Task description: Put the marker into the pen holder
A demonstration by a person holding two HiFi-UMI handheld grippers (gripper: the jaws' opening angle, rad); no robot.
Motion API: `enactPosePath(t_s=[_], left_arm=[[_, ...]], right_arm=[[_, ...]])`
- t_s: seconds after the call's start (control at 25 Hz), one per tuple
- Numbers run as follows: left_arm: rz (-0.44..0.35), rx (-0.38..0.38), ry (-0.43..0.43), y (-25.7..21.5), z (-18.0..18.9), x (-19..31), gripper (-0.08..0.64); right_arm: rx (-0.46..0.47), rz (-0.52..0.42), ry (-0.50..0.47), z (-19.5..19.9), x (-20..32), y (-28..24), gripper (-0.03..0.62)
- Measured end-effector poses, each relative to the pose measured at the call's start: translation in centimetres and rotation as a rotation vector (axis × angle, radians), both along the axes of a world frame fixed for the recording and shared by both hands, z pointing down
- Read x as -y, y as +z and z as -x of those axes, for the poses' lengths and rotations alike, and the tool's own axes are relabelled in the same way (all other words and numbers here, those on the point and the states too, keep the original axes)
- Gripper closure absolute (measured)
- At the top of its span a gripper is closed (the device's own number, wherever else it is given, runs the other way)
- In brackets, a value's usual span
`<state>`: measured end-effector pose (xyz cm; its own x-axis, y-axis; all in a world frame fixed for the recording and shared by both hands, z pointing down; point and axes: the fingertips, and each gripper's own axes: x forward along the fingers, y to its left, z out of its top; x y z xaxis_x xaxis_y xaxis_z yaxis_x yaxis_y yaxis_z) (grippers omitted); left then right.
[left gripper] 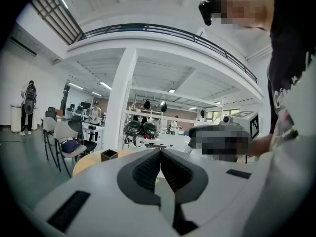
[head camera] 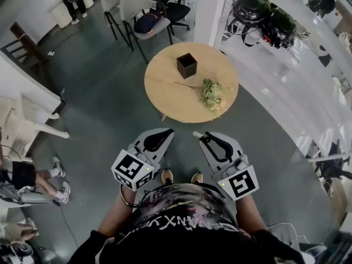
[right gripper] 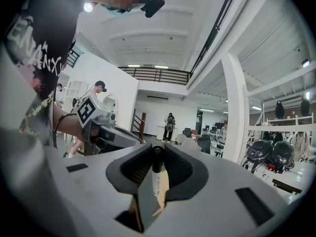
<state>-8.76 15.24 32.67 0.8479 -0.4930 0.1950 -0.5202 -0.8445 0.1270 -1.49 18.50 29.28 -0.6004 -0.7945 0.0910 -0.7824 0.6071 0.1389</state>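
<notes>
Closest in, both grippers are held level in front of the person's body, well short of the table. The left gripper (left gripper: 160, 153) has its jaws pressed together with nothing between them. The right gripper (right gripper: 158, 151) is clamped on the marker (right gripper: 156, 174), which lies lengthwise between the pads with its dark capped end pointing forward, just past the jaw tips. Across a stretch of bare floor stands the round wooden table (head camera: 165, 95). A bunch of dried flowers (head camera: 212, 94) lies toward the right edge of the tabletop, its stem reaching back to the middle. The black square pen holder (head camera: 186, 65) stands upright nearer the far edge, its mouth open and apparently empty. Chairs (head camera: 144, 16) stand beyond the table. The marker seems to be in hand and on its way, with the drop not yet begun. Next, the right gripper likely has to travel forward over the tabletop, pass the flowers, tip the marker upright above the holder's mouth, and lower it in before letting go.
</notes>
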Motion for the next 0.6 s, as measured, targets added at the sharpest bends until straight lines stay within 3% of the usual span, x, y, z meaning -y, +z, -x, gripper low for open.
enactPosePath(t_s=[0.6], left_arm=[[-0.001,0.003,-0.003,0.02,-0.35,-0.09,0.54]], right_arm=[[0.002,0.007,-0.002,-0.33,0.0,0.14,0.511]])
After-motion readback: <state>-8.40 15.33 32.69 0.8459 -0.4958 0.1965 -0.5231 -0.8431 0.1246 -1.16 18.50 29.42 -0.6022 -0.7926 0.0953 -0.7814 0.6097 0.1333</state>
